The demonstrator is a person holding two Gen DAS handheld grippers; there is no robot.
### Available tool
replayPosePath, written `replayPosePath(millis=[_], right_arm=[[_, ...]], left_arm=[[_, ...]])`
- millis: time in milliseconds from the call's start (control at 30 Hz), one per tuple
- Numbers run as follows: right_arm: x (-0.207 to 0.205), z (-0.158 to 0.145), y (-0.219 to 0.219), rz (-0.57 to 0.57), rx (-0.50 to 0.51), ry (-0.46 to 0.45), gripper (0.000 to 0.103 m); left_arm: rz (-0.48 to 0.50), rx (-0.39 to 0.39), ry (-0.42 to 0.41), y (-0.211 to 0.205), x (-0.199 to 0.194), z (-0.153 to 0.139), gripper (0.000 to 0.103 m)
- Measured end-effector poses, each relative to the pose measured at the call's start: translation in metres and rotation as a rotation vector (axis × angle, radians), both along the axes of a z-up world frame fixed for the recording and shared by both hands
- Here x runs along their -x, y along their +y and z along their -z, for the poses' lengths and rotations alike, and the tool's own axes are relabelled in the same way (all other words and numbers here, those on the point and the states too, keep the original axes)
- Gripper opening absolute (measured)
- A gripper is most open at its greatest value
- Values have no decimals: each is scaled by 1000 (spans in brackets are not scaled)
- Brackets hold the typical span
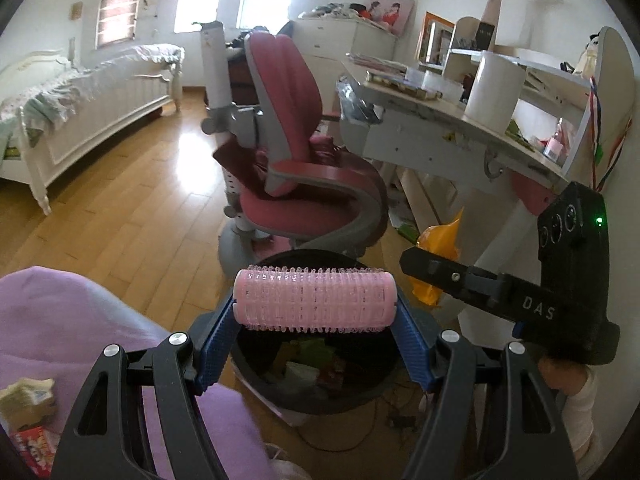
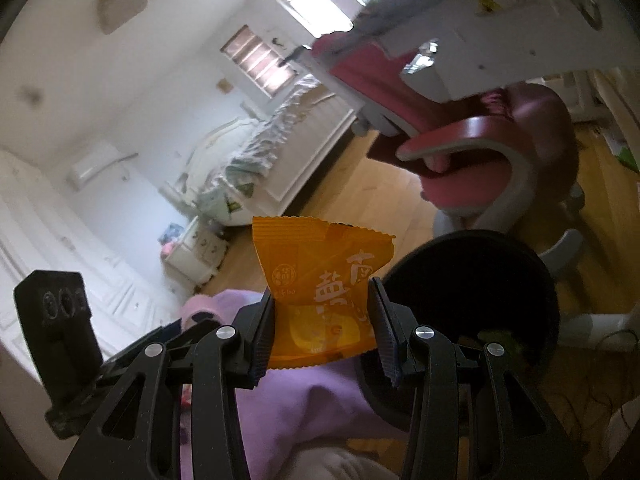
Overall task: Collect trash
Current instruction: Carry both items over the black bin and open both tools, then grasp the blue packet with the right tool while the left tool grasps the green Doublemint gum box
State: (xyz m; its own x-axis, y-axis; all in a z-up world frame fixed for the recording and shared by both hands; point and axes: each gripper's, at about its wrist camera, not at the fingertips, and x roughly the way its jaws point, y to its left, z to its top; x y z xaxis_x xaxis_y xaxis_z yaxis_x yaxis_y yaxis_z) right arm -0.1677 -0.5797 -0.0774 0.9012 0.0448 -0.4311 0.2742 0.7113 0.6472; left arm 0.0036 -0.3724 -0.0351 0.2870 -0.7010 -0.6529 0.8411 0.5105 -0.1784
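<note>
My left gripper (image 1: 315, 322) is shut on a pink hair roller (image 1: 315, 298), held crosswise between the blue pads right above the open black trash bin (image 1: 312, 396), which has scraps inside. My right gripper (image 2: 322, 326) is shut on an orange snack wrapper (image 2: 320, 284) with Chinese print. The bin shows in the right wrist view (image 2: 480, 280) just right of the wrapper. The right gripper also shows in the left wrist view (image 1: 500, 292), with the orange wrapper (image 1: 440, 248) at its tip, beside the bin.
A pink desk chair (image 1: 296, 152) stands just behind the bin, a white desk (image 1: 460, 120) to the right. A purple blanket (image 1: 80, 340) lies at lower left with small boxes (image 1: 28, 412) on it. A white bed (image 1: 80, 112) is far left. Cables (image 1: 392, 416) lie on the wooden floor.
</note>
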Motion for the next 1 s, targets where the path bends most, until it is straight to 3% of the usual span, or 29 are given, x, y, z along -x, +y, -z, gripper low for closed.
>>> replayPosePath(millis=[200,233,267,333,367,500,800,1000], right_arm=[[3,10,-16,50,-11,14,47],[4,10,-19,67,-12,20,49],[6,12,-23,91,-20,24,54],[9,14,-29,120,-36,22,66],[11,14,-31,136,-39,21,74],[11,14,-30,142,-32,32,74],[-24,-2,31,-12,12,46,74],[-70,-12,109,-228,73,75,74]], left_arm=[[42,-9,-2,-25,3,4,71],[50,-11,-3,-27,3,2,74],[55,-14,-9,-30,3,1,85],[48,-3,-39,-31,6,-3,95],[48,11,-52,-28,8,-7,95],[41,7,-58,-18,11,-11,96],[-91,26,-36,63,2,-18,96],[-293,49,18,167,-20,-11,96]])
